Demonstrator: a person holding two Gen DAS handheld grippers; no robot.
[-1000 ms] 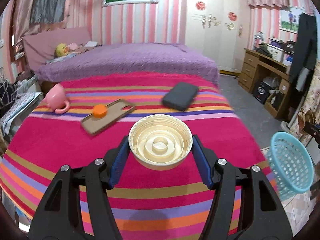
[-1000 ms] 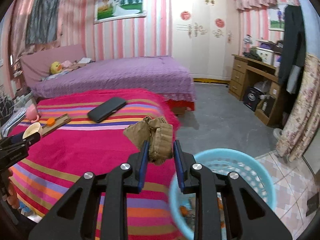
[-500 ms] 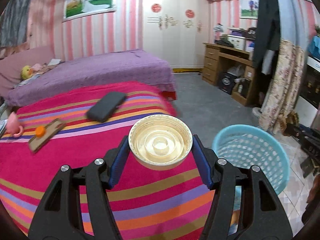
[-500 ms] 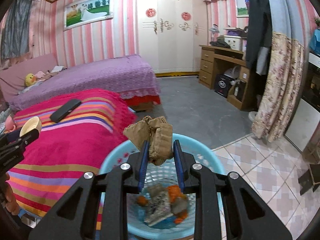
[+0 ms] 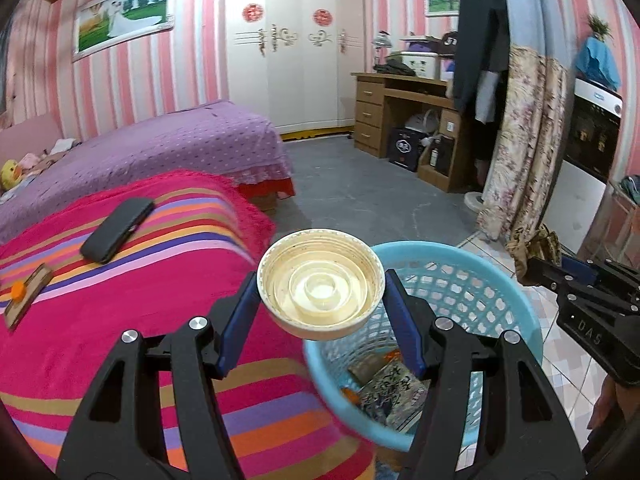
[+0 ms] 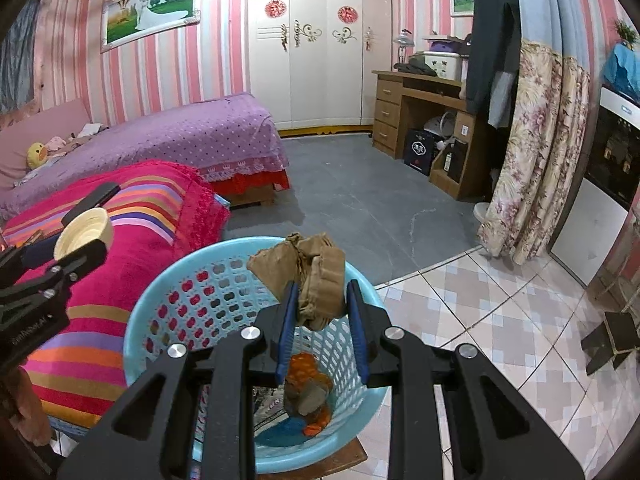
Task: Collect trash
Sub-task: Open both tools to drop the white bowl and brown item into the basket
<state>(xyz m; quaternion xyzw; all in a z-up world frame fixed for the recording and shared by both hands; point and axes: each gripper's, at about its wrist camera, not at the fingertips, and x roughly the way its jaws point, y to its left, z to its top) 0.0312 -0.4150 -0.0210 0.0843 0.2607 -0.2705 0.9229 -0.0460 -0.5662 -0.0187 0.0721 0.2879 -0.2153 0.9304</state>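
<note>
Left gripper [image 5: 322, 300] fingers clamped on cream lid [image 5: 321, 283], held over near rim of blue basket [image 5: 516, 304]. Right gripper [image 6: 322, 328] fingers narrow, pinching crumpled brown paper [image 6: 316, 276] above basket opening; older trash [image 6: 308, 396] below on basket bottom. Left of fingers: striped bed [image 5: 120, 300] with black phone [image 5: 116, 229] and orange cap [image 5: 17, 290] on brown case. Nothing between fingers and basket. Versus a second ago: both grippers swung from over bed to basket, grips unchanged.
</note>
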